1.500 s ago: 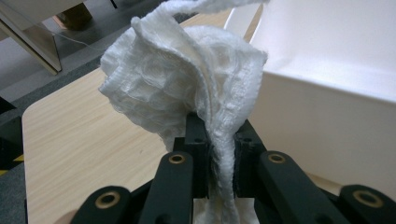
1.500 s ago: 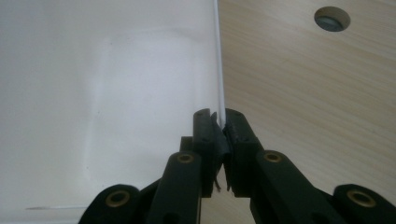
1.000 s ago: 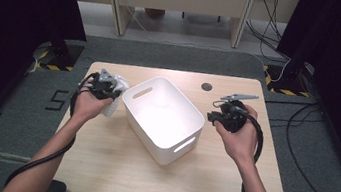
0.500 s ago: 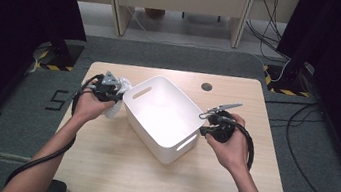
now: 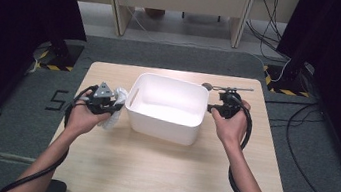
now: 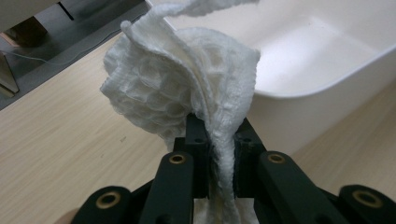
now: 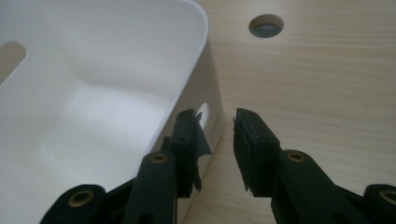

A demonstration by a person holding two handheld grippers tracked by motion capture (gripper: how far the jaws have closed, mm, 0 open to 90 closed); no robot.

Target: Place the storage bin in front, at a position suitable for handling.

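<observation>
A white plastic bin (image 5: 164, 125) stands in the middle of the wooden table, empty inside. My left gripper (image 5: 110, 106) is just left of the bin, shut on a bunched white waffle cloth (image 5: 119, 95). In the left gripper view the cloth (image 6: 177, 79) billows above the jaws (image 6: 219, 135), with the bin (image 6: 327, 51) behind it. My right gripper (image 5: 209, 107) is at the bin's right end wall. Its jaws (image 7: 215, 126) have just been opening and stand apart beside the handle slot of the bin (image 7: 93, 70), pressing on nothing.
A round grey grommet (image 5: 206, 86) sits in the table top behind the right gripper, also seen in the right gripper view (image 7: 265, 25). Bare table (image 5: 157, 175) lies in front of the bin. Cables trail on the floor at the right.
The bin has turned from a diagonal to square with the table. My right gripper came in to its right end and its jaws parted. The left hand shifted slightly with the cloth.
</observation>
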